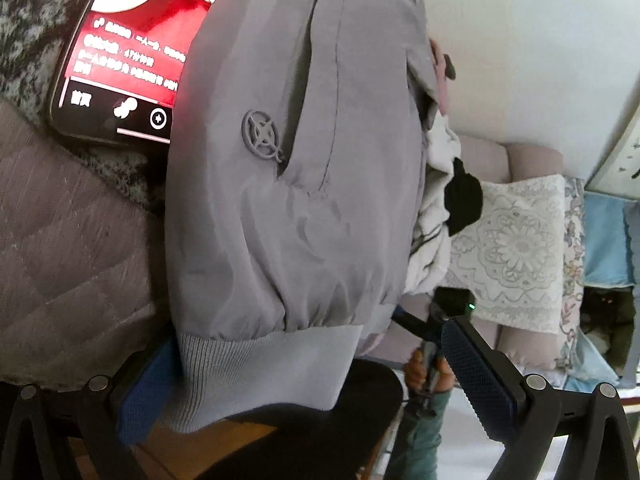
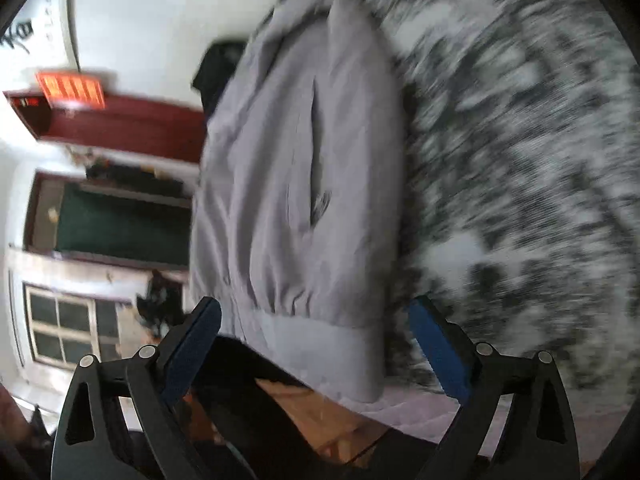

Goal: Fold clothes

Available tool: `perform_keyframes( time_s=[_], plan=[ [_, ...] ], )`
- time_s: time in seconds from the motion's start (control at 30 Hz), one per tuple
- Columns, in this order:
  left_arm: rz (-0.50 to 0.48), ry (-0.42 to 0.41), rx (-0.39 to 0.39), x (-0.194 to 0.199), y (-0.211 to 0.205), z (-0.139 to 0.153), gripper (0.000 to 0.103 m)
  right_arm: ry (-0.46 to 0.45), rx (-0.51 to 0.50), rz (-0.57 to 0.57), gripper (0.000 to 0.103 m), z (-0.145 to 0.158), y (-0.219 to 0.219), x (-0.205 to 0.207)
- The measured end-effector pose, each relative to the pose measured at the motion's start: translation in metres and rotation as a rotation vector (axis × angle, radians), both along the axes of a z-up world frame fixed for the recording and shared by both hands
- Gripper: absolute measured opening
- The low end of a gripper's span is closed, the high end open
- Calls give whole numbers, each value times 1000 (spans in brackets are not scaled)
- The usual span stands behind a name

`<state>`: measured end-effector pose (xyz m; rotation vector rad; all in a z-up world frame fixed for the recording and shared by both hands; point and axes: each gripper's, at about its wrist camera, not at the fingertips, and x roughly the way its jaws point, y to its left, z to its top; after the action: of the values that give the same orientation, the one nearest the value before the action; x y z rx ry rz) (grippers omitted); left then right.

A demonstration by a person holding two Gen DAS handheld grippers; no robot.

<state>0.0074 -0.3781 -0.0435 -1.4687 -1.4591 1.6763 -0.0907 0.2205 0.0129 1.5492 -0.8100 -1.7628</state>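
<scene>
A grey jacket (image 1: pixel 288 184) with a round star badge (image 1: pixel 261 135) and a ribbed hem (image 1: pixel 264 372) fills the left wrist view. My left gripper (image 1: pixel 316 388) is open, its blue-padded fingers (image 1: pixel 478 376) standing wide on either side of the hem. The same jacket (image 2: pixel 296 184) shows blurred in the right wrist view, lying on a black-and-white mottled blanket (image 2: pixel 520 160). My right gripper (image 2: pixel 316 344) is open, with its fingers (image 2: pixel 436 344) on either side of the ribbed hem (image 2: pixel 320 356). The other gripper and a hand (image 1: pixel 428 364) show past the jacket.
A phone (image 1: pixel 120 52) with a lit red screen lies on the mottled blanket beside the jacket. A quilted mauve cover (image 1: pixel 68 248) is at the left. A white and black garment pile (image 1: pixel 448 200) and a lace-covered sofa (image 1: pixel 516 248) lie beyond. A door and window (image 2: pixel 68 328) are at the left.
</scene>
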Motion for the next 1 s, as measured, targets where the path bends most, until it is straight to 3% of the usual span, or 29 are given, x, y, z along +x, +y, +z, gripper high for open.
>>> perform_keyframes(
  time_s=[0.1,0.17,0.2,0.23,0.27,0.3,0.33,0.37,0.43,0.6,0.67,0.73,0.8,0.87,0.9,0.93,0.97,1.0],
  plan=[
    [9,-1,31,1,0,0,102,-21,53,53,98,-9,-26,-5],
    [10,8,54,2,4,2,100,12,59,69,81,-2,-35,-6],
    [11,12,66,2,6,3,98,26,57,69,58,2,-37,-7],
    [7,22,77,2,9,6,90,37,50,65,32,6,-38,-7],
    [-1,36,90,0,12,9,74,45,36,62,24,8,-38,-7],
    [-7,40,95,-2,16,11,64,51,16,61,22,10,-38,-7],
    [-11,39,101,-4,18,11,36,56,-3,59,21,11,-38,-6],
    [-12,34,112,-6,20,10,16,63,-15,56,21,13,-39,-6],
    [-13,25,134,-11,24,9,16,75,-37,45,19,15,-39,-4],
    [5,11,147,-10,19,8,16,82,-93,-5,21,21,-39,-4],
    [14,12,141,-7,14,8,16,41,-63,-16,32,15,-38,-2],
    [16,10,125,-5,9,8,16,-34,-2,-15,81,5,-37,0],
    [4,1,102,-4,8,6,17,-96,51,7,84,-9,-44,2],
    [-21,-28,76,-2,12,1,32,-64,66,25,84,-3,-50,2],
    [-33,-44,65,-2,16,-2,34,-43,69,38,73,1,-55,3],
    [-37,-48,66,0,18,-4,35,-23,70,55,38,4,-60,3],
    [-41,-49,69,-1,21,-5,35,-4,71,71,17,8,-65,4],
    [-45,-49,72,-2,25,-5,35,8,51,78,11,11,-67,4]
  ],
)
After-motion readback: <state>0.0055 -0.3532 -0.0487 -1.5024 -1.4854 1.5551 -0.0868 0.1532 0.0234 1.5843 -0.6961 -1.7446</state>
